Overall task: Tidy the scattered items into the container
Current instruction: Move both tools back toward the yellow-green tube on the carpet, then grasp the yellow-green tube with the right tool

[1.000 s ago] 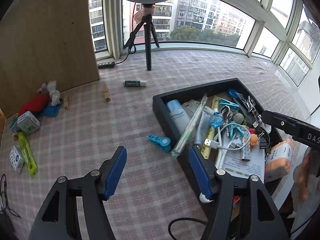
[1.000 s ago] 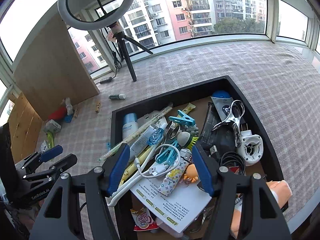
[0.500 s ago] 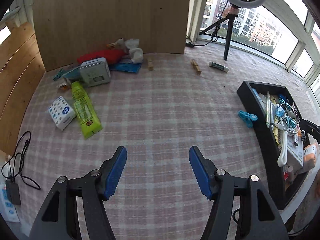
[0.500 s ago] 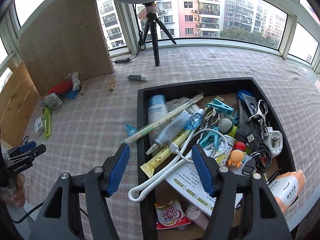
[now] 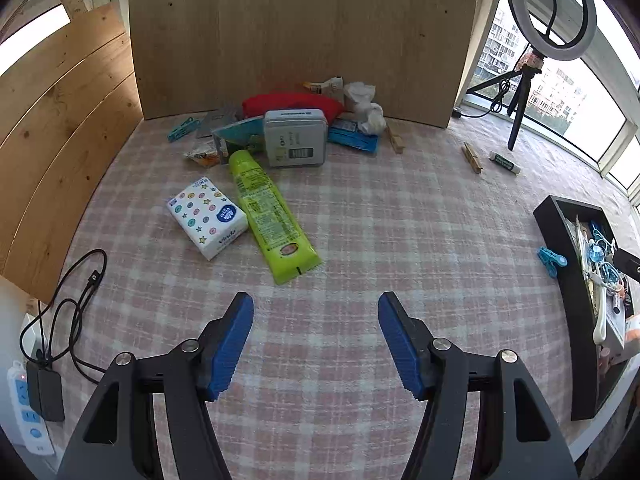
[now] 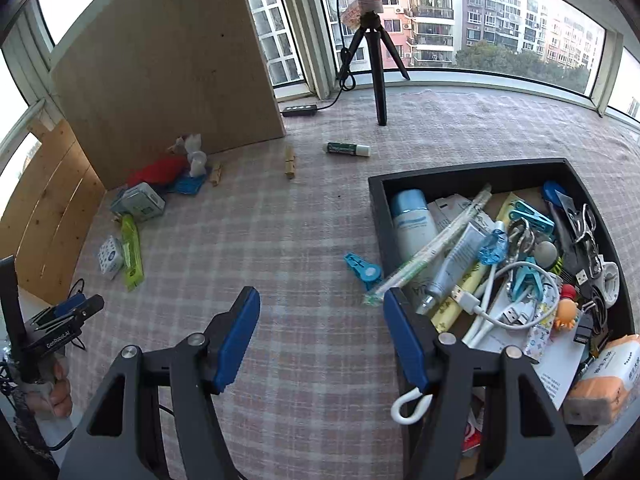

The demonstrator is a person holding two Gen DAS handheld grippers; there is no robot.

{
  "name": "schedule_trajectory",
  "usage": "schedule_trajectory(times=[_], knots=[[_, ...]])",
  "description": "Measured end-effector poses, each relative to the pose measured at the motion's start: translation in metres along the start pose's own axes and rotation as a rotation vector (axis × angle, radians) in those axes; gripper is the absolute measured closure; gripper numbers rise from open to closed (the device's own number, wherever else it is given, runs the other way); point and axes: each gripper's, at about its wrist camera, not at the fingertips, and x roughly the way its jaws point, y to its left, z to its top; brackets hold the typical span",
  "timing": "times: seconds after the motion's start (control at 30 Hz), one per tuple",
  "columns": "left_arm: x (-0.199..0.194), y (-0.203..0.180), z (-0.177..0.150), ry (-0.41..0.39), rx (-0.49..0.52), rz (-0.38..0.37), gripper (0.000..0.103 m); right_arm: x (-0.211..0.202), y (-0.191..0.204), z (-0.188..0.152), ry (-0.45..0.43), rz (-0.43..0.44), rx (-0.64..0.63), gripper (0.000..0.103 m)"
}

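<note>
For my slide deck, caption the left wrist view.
Open left gripper faces green tube and tissue pack on checked cloth.

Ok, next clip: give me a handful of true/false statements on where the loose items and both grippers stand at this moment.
1. The left gripper is open and holds nothing. True.
2. The green tube already lies inside the black tray. False: it lies on the checked cloth beside the tissue pack, far from the tray.
3. A blue clip lies on the cloth just outside the tray's left wall. True.
4. The right gripper is shut on the white cable. False: its jaws stand open and empty; the cable lies in the tray.
5. Two wooden clothespegs lie on the cloth outside the tray. True.
</note>
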Motion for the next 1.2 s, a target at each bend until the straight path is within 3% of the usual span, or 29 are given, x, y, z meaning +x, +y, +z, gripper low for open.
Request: schedule_trajectory(times=[0.33, 0.67, 0.9, 1.2], knots=[[0.028, 0.055, 0.036, 0.009, -0.076, -0.021, 0.048, 0.05, 0.101, 0.031, 0.048, 0.101, -0.144, 0.04], [0.076, 0.075, 0.093, 0.084, -0.073, -0.055, 0.049, 0.133, 0.21, 0.027, 0.207, 0.237, -0.3, 0.04], [0.116, 0.08, 0.106, 0.167, -0.1, -0.055, 0.051, 0.176, 0.263, 0.011, 0.255, 0.216, -0.396, 0.04], [0.134, 0.074, 0.114, 0.184, -0.061, -0.054, 0.051, 0.2, 0.284, 0.007, 0.284, 0.204, -0.42, 0.04]])
